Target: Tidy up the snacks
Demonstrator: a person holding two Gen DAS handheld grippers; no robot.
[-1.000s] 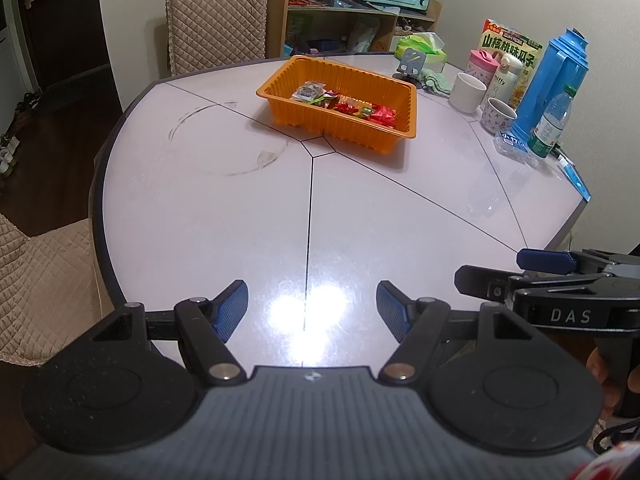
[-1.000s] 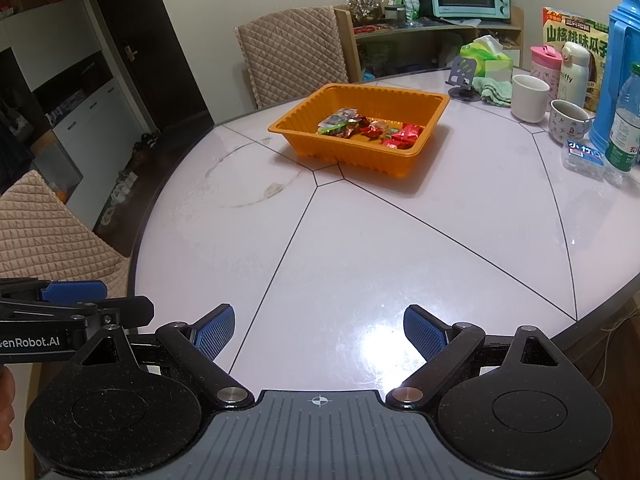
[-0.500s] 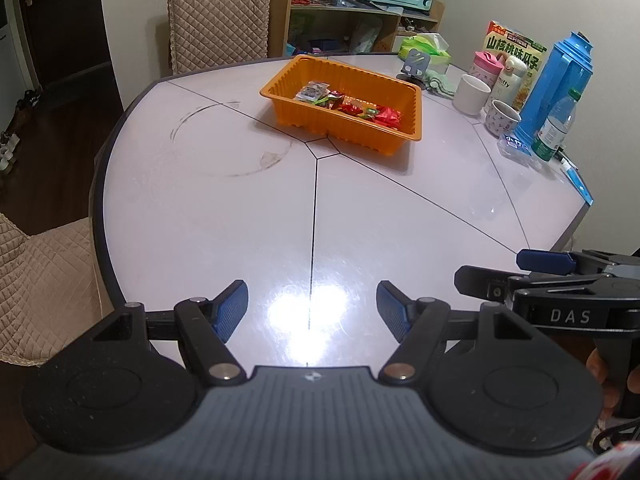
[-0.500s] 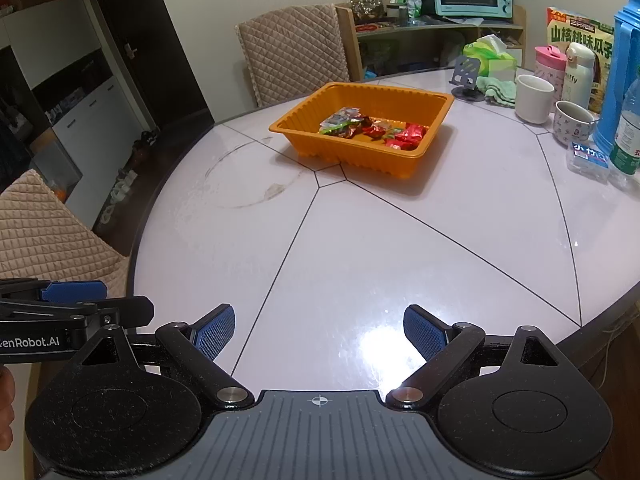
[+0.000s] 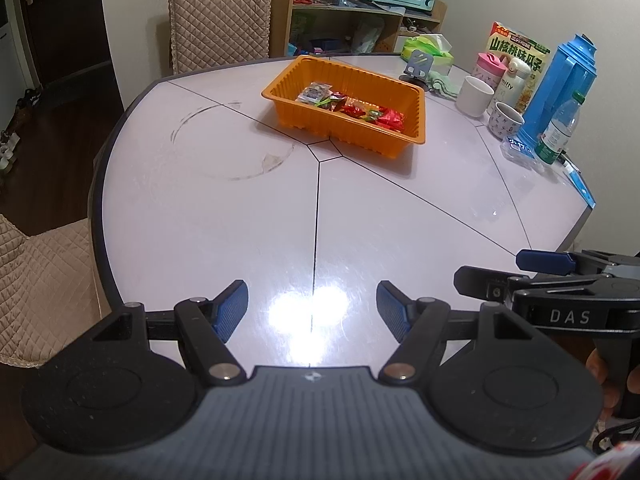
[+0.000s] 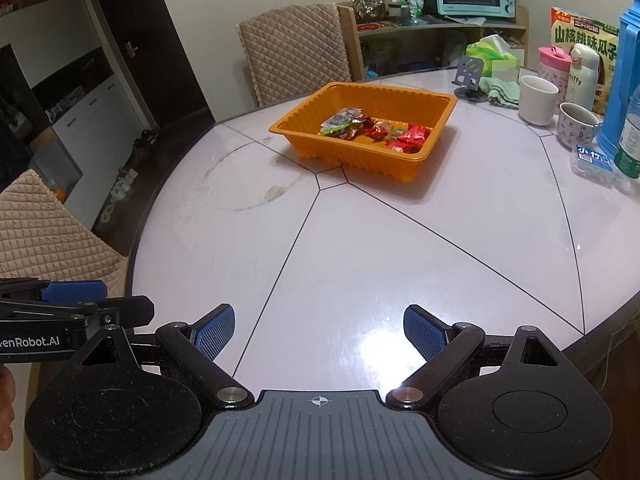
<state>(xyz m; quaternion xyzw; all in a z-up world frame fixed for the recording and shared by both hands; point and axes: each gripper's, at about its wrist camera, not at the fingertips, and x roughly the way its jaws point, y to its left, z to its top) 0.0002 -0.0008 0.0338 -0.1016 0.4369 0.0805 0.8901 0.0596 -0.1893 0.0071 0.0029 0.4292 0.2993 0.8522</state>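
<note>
Round white desk (image 5: 240, 216) w/ dark seam lines and a faint ring stain (image 5: 232, 140) on the left part. Orange tray (image 5: 412, 120) sits near the middle. At the right edge: white mug (image 5: 474, 96), patterned cup (image 5: 505, 120), blue jug (image 5: 560, 88), water bottle (image 5: 558, 132), pink cup (image 5: 486, 66), phone stand (image 5: 418, 65), green cloth (image 5: 442, 83).

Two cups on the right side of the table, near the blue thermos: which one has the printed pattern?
The smaller cup, nearer the table edge beside the blue thermos. It carries small dark figures on its wall; the taller white mug behind it is plain.
</note>
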